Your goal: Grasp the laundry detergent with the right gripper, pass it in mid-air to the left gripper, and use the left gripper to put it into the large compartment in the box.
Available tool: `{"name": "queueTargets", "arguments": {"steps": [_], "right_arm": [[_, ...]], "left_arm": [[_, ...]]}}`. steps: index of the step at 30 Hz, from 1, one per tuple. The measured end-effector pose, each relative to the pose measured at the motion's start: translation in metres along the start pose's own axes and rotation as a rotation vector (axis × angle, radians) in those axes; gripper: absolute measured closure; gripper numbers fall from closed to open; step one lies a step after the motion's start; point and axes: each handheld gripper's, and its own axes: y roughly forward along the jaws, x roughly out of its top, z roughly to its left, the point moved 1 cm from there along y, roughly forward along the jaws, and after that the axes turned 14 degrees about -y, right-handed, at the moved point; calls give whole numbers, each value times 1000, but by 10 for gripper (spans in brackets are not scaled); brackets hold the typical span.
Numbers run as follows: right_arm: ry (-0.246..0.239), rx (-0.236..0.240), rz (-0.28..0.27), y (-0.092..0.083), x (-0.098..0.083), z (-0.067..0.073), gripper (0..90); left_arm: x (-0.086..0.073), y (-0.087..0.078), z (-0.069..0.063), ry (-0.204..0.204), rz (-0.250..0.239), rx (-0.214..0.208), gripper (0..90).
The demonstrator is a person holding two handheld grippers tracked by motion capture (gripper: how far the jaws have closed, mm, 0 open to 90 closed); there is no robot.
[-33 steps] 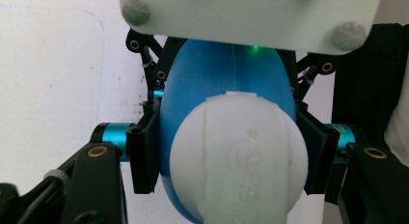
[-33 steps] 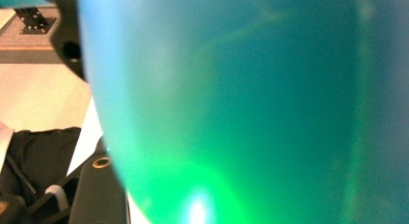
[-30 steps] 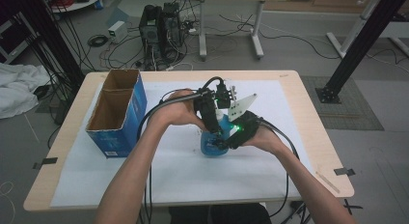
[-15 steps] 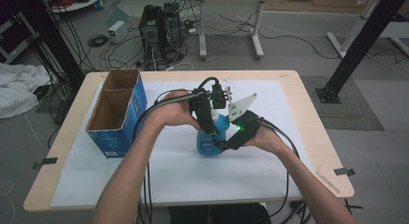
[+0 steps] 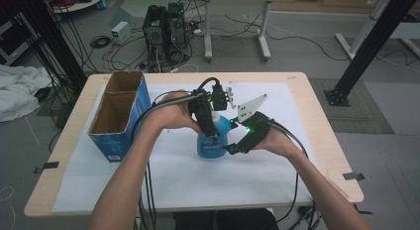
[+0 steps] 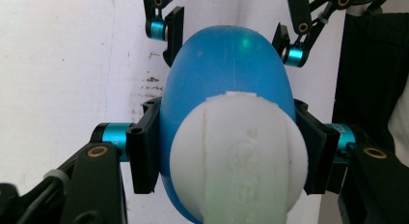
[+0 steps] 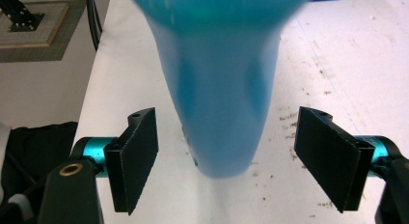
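A blue plastic bottle (image 5: 212,143) with a white cap (image 6: 236,156) is held over the white sheet, near the table's middle. My left gripper (image 5: 212,132) comes down from above and is shut on the bottle's upper body (image 6: 226,64), one pad pressing each side. My right gripper (image 5: 231,148) reaches in from the right at the bottle's lower part (image 7: 222,89). Its jaws have just been opening. The bottle stands between its pads (image 7: 137,156), with a gap on both sides. I cannot tell whether the bottle's base rests on the sheet.
An open-topped blue cardboard box (image 5: 119,118) with two compartments stands at the table's left. A white sheet (image 5: 198,185) covers most of the wooden table (image 5: 322,136). Cables trail from both grippers toward the person. Beyond the table, computers and cables sit on the floor.
The right gripper's jaws have spread off the bottle. The bottle and the left gripper have shifted slightly to the left.
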Motion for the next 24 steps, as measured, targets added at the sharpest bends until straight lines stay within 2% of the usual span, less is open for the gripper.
{"name": "queueTargets", "arguments": {"steps": [1, 2, 3, 4, 5, 7, 8, 9, 10, 12, 13, 15, 17, 18, 20, 21, 23, 24], "right_arm": [[-34, -11, -14, 1, 0, -2, 228], [-13, -2, 0, -1, -1, -1, 227], [-27, -9, -9, -1, -1, -2, 227], [-8, -4, 0, -3, -1, 0, 227], [-27, -13, -9, -3, -1, -1, 226], [-30, -17, 0, -5, -1, -1, 226], [0, -5, 28, -9, -1, 2, 226], [-27, -15, 17, -9, -1, 0, 224], [-33, -14, 23, -10, -1, 0, 221], [-30, -15, 32, -12, -2, 1, 220], [13, 7, 66, -16, -2, 5, 220], [-4, -2, 61, -18, -3, 4, 219], [6, -11, 74, -21, -3, 5, 209], [11, -29, 105, -25, -4, 5, 181], [5, -38, 126, -28, -7, 5, 177], [7, -48, 141, -30, -8, 6, 134], [23, -68, 194, -32, -11, 7, 129], [-42, -81, 234, -35, -15, 3, 128]], "left_arm": [[0, 0, 0, 0, 0, 0, 381], [-1, -2, 0, -8, 0, 3, 381], [-2, -4, 1, -10, -1, 5, 381], [-2, -4, 1, -10, -1, 5, 380], [-3, -5, 1, -12, 0, 8, 381], [-5, -12, 4, -24, -2, 14, 381], [-6, -15, 5, -26, -2, 14, 381], [-7, -18, 6, -32, -5, 15, 381], [-8, -21, 7, -40, -5, 14, 380], [-10, -25, 8, -46, -7, 15, 380], [-12, -34, 12, -64, -17, 18, 381], [-15, -43, 16, -76, -15, 26, 381], [-16, -48, 18, -82, -15, 31, 381], [-18, -59, 23, -101, -15, 41, 380], [-21, -72, 28, -111, -21, 54, 380], [-23, -78, 31, -120, -23, 62, 380], [-27, -92, 35, -156, -38, 76, 380], [-29, -99, 38, -153, -27, 85, 380]]}}
